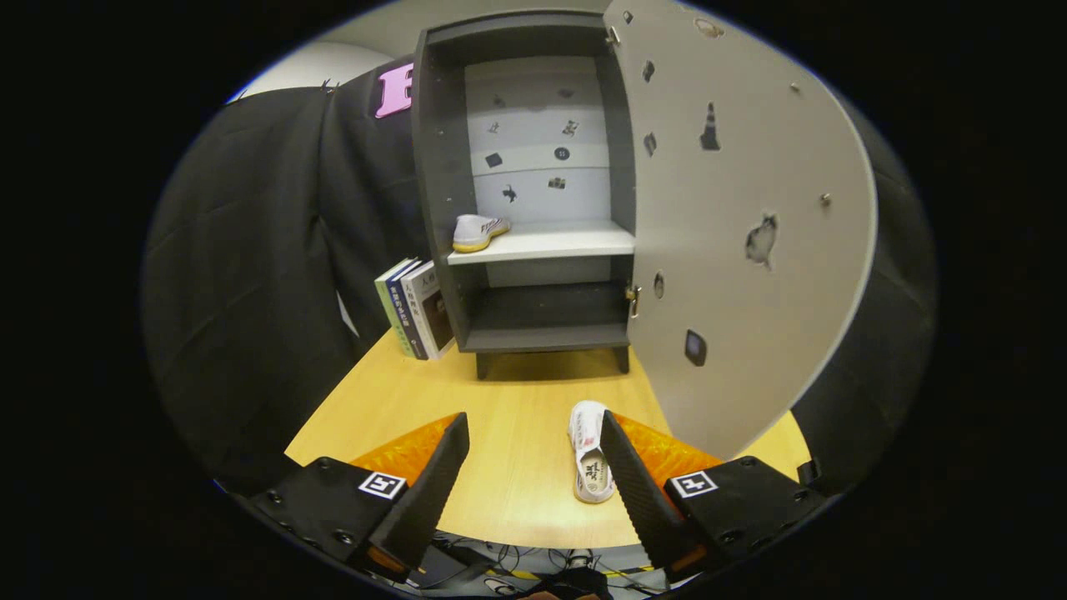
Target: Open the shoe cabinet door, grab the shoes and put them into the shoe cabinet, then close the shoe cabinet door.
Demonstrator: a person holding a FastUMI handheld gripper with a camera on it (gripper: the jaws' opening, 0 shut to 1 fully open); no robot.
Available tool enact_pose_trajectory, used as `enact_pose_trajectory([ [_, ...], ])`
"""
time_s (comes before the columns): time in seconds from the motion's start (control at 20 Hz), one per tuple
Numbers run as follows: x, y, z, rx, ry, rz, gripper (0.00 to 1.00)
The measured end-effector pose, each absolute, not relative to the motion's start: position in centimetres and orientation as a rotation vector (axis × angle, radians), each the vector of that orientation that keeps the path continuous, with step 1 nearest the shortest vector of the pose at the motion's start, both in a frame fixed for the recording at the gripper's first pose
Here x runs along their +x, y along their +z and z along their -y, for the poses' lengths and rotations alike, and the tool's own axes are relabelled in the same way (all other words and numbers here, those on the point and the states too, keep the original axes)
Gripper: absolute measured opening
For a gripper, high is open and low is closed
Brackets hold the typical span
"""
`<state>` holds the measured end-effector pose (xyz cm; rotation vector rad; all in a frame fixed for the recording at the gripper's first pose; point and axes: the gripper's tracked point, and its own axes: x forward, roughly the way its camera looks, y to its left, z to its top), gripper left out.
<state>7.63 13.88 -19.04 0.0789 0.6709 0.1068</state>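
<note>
The shoe cabinet (pixel 533 183) stands on the wooden table (pixel 517 483) with its door (pixel 742 250) swung wide open. One white sneaker (pixel 477 232) sits on the middle shelf (pixel 550 243); another white shoe (pixel 590 454) lies on the table against the right finger (pixel 635 492). The gripper (pixel 533 425) is spread, holding nothing. Books (pixel 417 307) lean beside the cabinet, their cover writing too small to read.

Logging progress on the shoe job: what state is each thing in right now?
cabinet door: swung wide open.
shoe on the shelf: already inside the cabinet, on its side.
shoe on the table: not yet stowed, lying against the right finger's inner side.
books: standing, leaning against the cabinet.
gripper: open, holding nothing.
</note>
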Motion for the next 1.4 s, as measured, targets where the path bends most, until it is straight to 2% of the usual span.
enact_pose_trajectory([
  [0.4, 11.0, -31.7, -13.4, 0.074, 0.154, -0.905, 0.99],
  [0.9, 12.3, -43.0, -12.0, 0.091, 0.151, -1.086, 0.99],
  [1.25, 13.9, -47.1, -12.1, 0.063, 0.145, -1.123, 0.99],
  [1.4, 15.4, -47.6, -12.2, 0.043, 0.125, -1.069, 0.99],
])
